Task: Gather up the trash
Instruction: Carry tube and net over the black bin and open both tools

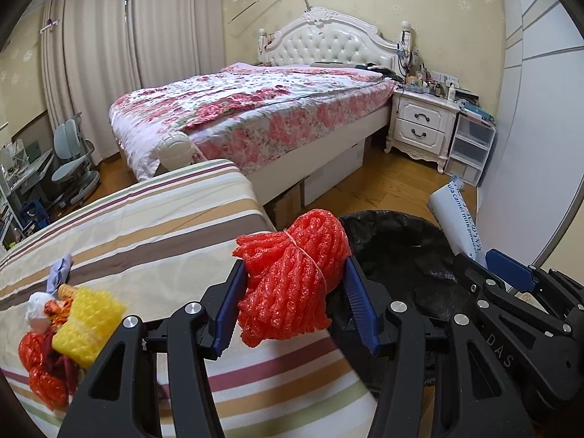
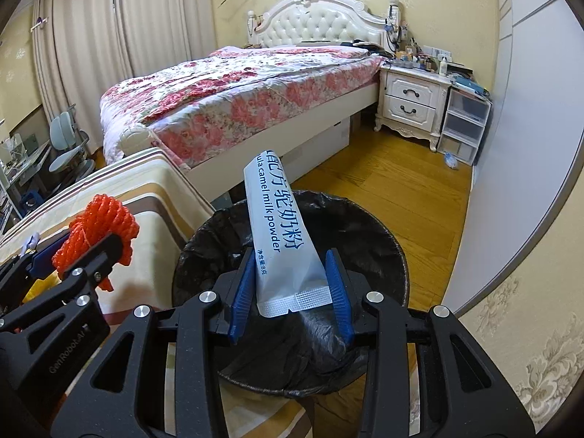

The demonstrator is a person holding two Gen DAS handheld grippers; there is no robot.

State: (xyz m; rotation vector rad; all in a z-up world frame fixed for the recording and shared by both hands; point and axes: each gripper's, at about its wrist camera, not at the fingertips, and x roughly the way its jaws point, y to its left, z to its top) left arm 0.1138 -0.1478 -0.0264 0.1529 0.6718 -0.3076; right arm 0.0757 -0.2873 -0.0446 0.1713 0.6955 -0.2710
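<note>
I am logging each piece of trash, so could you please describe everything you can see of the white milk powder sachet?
The milk powder sachet is a slim white packet with blue print, looks like plastic film, and has a crimped seal at its lower end. It stands nearly upright, leaning slightly left, clamped near the bottom between the blue pads of the right gripper. It hangs over the black-lined trash bin, not yet dropped in, touching only the pads.

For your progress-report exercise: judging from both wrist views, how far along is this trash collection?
Done: nothing clearly; whether the black-lined bin already holds trash cannot be told.

In hand: the right gripper holds a milk powder sachet over the bin; the left gripper clamps a red foam net bundle beside its rim.

Left: both drops, plus the yellow foam net and wrappers on the striped cover.
</note>
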